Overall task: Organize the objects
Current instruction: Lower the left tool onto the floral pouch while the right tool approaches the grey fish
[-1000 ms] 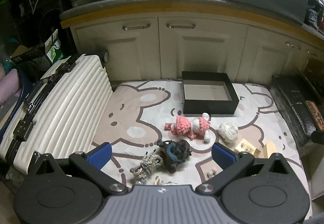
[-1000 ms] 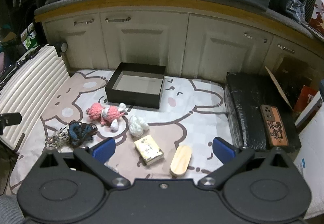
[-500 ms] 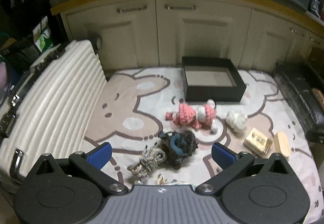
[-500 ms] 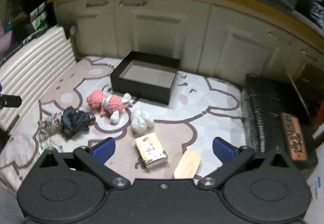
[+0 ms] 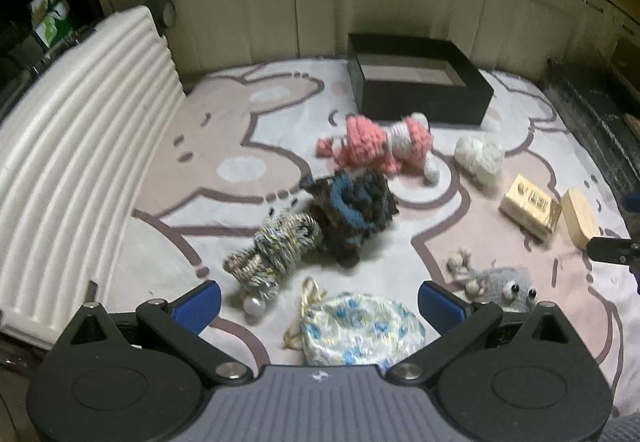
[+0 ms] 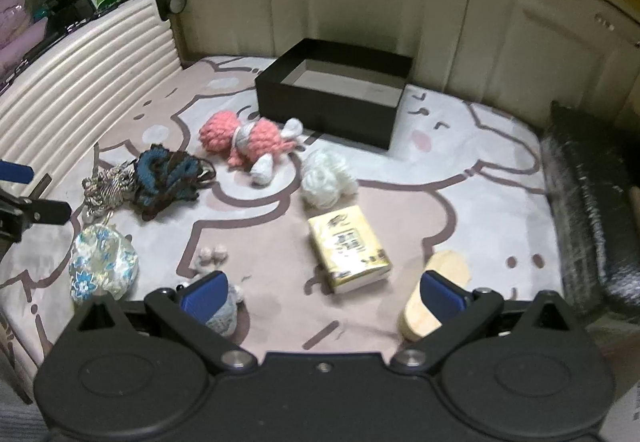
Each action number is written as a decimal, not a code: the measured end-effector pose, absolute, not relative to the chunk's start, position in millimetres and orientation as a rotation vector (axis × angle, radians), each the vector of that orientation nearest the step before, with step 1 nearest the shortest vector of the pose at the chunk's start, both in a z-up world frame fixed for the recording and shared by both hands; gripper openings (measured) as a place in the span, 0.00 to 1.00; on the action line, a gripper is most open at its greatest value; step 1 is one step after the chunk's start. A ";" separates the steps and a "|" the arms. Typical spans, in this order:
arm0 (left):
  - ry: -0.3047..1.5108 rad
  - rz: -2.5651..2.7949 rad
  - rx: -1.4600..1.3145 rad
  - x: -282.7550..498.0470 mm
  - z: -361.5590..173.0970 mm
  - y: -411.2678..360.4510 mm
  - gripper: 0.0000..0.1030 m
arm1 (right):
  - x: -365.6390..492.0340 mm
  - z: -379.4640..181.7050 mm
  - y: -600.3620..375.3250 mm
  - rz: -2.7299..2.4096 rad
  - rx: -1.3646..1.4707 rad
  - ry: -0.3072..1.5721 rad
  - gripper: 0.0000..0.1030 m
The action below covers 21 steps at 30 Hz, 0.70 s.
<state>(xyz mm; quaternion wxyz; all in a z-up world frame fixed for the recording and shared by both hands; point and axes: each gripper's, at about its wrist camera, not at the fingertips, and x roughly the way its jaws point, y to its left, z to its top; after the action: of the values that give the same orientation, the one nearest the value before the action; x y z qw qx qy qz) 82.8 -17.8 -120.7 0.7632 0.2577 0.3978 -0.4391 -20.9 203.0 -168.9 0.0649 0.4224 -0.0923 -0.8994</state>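
In the right wrist view we see the grey toy mostly hidden behind a finger, and the wooden block partly covered. The pouch is cut by the left gripper's body. Tissue pack print unreadable.

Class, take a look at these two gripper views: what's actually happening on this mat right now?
A person holds a two-finger gripper in each hand over a cartoon-print mat strewn with small things. The left gripper and right gripper are both open and hold nothing. The black box at the back looks empty. The pink knitted doll, white yarn ball, yellow tissue pack, wooden piece, dark blue scrunchie and floral pouch all lie loose on the mat. Sorting hasn't visibly begun.
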 end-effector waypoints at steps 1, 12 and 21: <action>0.870 -0.962 0.565 82.1 -124.7 -18.1 1.00 | -21.2 -172.3 201.3 -2.706 1.276 -0.283 1.00; 0.877 -1.263 0.763 73.9 -163.2 -20.0 1.00 | -21.0 -203.5 182.2 -2.644 1.305 -0.322 1.00; 0.877 -1.372 0.870 71.9 -196.6 -18.8 1.00 | -25.2 -217.2 166.9 -2.587 1.283 -0.357 1.00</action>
<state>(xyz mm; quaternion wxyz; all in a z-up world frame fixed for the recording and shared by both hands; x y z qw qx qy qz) 71.9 -18.8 -196.6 0.6032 0.3758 0.3790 -0.5928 -25.2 166.9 -217.2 0.1156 0.4380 -0.1218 -0.8831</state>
